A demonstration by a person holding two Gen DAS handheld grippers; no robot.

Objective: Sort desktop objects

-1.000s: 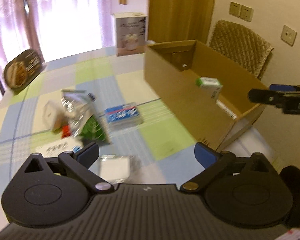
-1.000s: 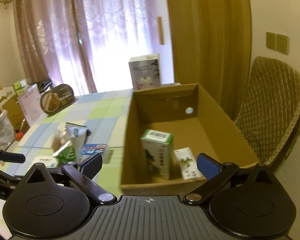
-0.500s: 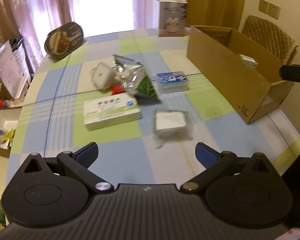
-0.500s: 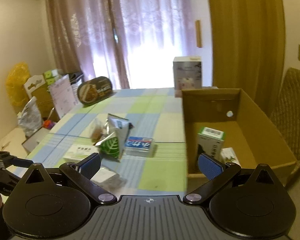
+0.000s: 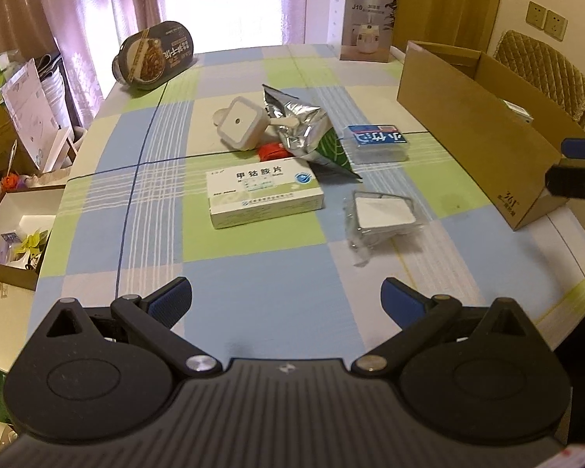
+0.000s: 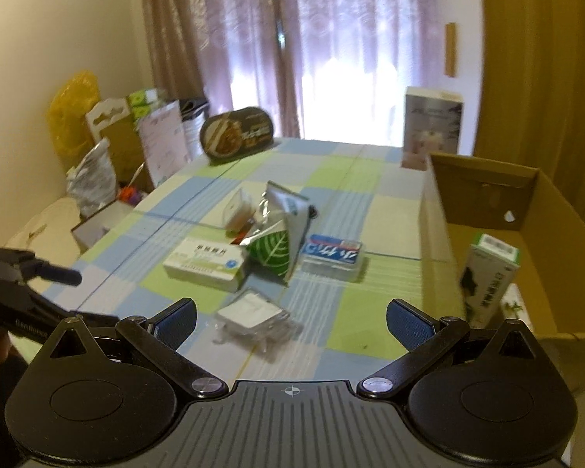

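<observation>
Left gripper and right gripper both spread wide, holding nothing — medicine box flat on the checked tablecloth, cardboard box alongside.

The left tongs are black plastic. Two big round parts sit side by side, each with a flat oval dent on top. Thin black bars go from shiny silver screws out to the fingers, which have blue bumpy pads. The middle part is grey with long ridges and a tiny white mark. The right tongs look the same, with a small white cross-in-a-circle mark. In the right view, the side of the left tongs shows pale letters, too blurry to read.
</observation>
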